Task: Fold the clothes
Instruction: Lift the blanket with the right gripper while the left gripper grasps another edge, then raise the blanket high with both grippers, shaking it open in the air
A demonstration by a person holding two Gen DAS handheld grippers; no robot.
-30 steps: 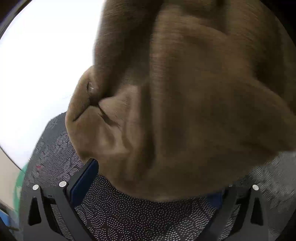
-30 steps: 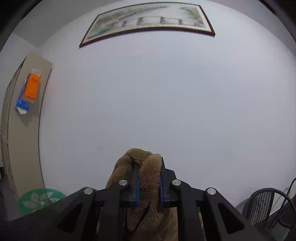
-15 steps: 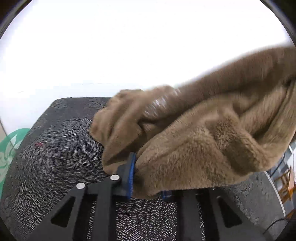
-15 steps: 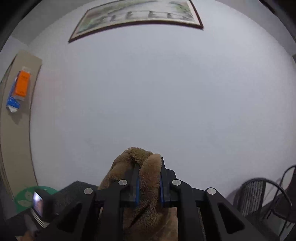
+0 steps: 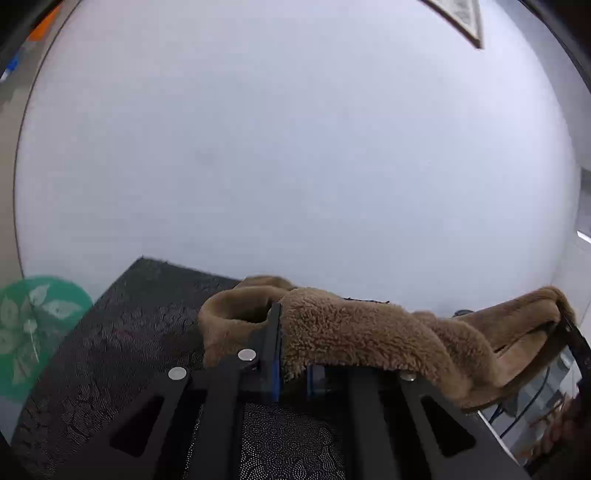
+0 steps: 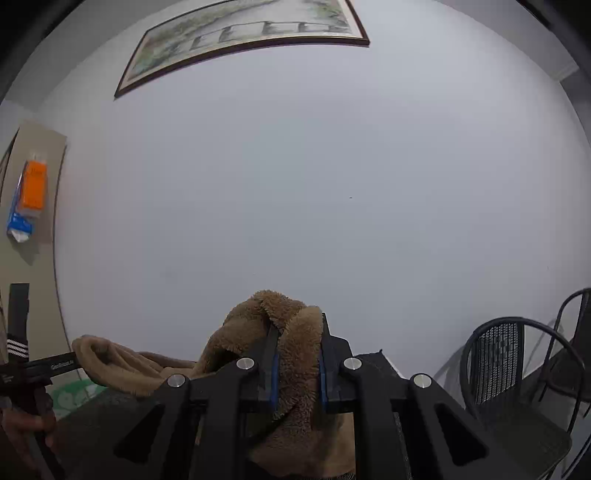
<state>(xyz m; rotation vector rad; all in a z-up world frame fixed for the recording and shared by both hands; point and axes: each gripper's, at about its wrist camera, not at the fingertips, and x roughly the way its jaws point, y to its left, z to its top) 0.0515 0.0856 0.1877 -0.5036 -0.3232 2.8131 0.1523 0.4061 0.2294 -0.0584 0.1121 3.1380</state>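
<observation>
A brown fleece garment hangs stretched between my two grippers above a dark patterned tabletop. My left gripper is shut on one edge of it. The fleece runs off to the right, where the other gripper's tip holds its far end. In the right wrist view my right gripper is shut on a bunched edge of the same garment, and the cloth sags left toward the left gripper at the frame's edge. The rest of the garment below is hidden.
A white wall fills both views, with a framed picture high up. A black mesh chair stands at the right. A green floor sticker lies left of the table. A beige door panel with an orange item is at the left.
My left gripper has closed on the fleece and lifted; its view swung from the cloth and table up to the wall. The garment is now stretched between both grippers. The right gripper kept its grip.
</observation>
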